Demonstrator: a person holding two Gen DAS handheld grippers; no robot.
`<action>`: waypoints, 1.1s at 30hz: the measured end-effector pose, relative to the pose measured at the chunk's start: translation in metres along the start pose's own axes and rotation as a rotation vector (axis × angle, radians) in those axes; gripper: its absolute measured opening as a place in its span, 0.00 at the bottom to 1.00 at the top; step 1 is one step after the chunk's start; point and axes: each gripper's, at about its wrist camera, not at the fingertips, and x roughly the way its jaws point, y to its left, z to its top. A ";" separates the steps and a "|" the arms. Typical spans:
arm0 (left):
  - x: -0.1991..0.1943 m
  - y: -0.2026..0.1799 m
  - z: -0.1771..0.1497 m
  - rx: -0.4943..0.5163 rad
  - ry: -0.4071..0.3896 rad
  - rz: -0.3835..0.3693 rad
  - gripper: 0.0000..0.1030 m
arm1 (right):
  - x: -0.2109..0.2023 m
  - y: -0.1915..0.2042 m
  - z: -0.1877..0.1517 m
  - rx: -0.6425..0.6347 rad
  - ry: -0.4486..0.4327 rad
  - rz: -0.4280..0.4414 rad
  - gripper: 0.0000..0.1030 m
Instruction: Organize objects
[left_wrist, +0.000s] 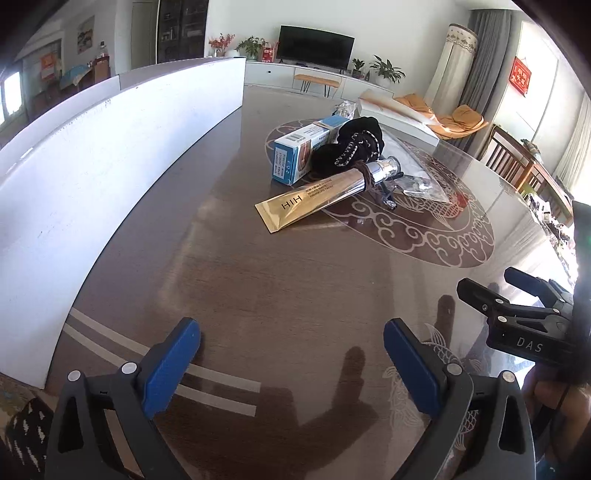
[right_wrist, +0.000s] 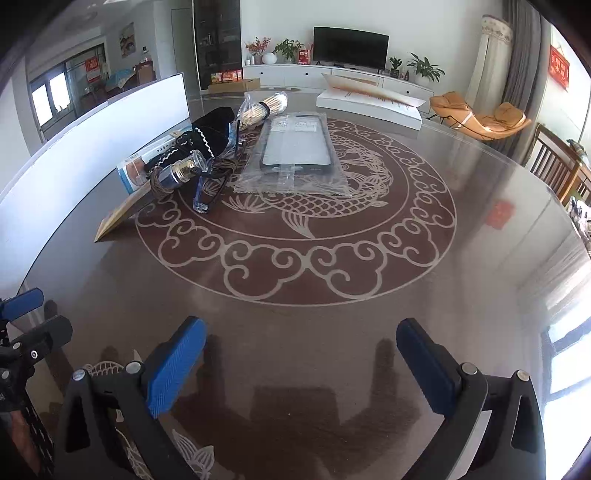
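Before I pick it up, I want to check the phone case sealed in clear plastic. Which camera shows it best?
The right wrist view: the dark phone case in its clear plastic bag lies flat and whole on the table. The left wrist view shows only a strip of crinkled plastic behind the pile.

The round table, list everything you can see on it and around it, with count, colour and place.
table: one, brown with a pale fish-and-cloud emblem, fills both views
gold tube: one, gold with silver cap, left of the emblem, brown cord wound round its neck
blue and white box: one, behind the tube
black pouch: one, black with white trim, resting on the box and tube
phone case in clear bag: one, dark, on the emblem
bundle of sticks: one, tan, in clear wrap, far side
glasses: one, blue frame, beside the tube
white board: one, standing along the left edge
left hand-held gripper: blue pads, open
right hand-held gripper: blue pads, open
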 end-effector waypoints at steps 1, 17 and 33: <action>0.001 0.000 0.000 0.003 0.001 0.003 0.98 | 0.002 0.000 0.000 -0.001 0.007 -0.001 1.00; 0.007 -0.010 -0.001 0.063 -0.001 0.057 1.00 | 0.007 -0.001 -0.001 0.027 0.031 0.007 1.00; 0.011 -0.020 -0.005 0.114 -0.007 0.090 1.00 | 0.007 -0.001 -0.001 0.027 0.031 0.007 1.00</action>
